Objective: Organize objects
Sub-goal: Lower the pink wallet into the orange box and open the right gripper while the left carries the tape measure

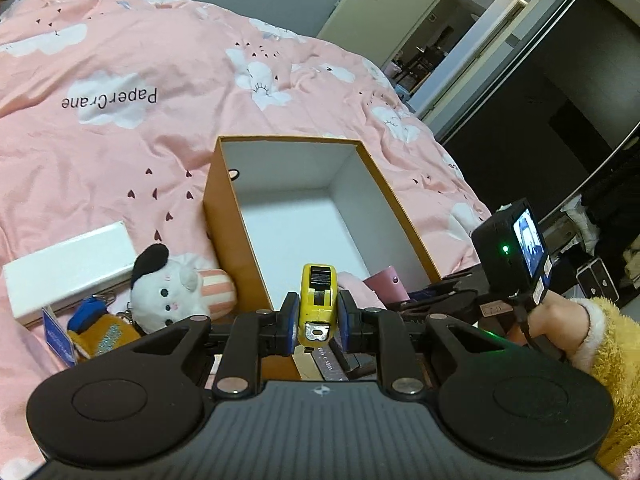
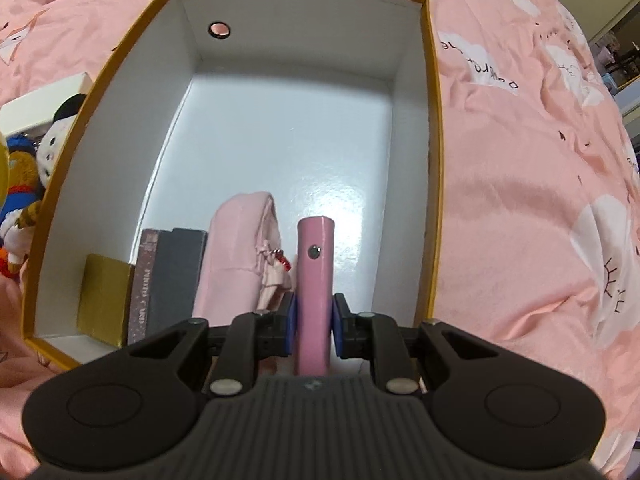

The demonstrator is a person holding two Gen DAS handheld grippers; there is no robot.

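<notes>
An open orange box with a white inside [image 1: 224, 216] [image 2: 434, 128] lies on the pink bed. My left gripper [image 1: 318, 320] is shut on a yellow tape measure [image 1: 318, 300] and holds it over the box's near edge. My right gripper [image 2: 314, 326] is shut on a pink wallet [image 2: 315, 280] held upright inside the box near its front wall. Beside the wallet in the box stand a pale pink pouch [image 2: 240, 260], a dark book-like case [image 2: 168, 280] and a gold box [image 2: 106, 300]. The right gripper and hand show at the right of the left wrist view [image 1: 508, 280].
Left of the box lie a white plush toy [image 1: 168, 288] [image 2: 52, 140], a white carton [image 1: 68, 268], a blue and orange keychain doll [image 1: 96, 328] [image 2: 16, 200] and a blue card [image 1: 58, 338]. Pink bedding [image 1: 160, 60] spreads around. An open door stands at the far right.
</notes>
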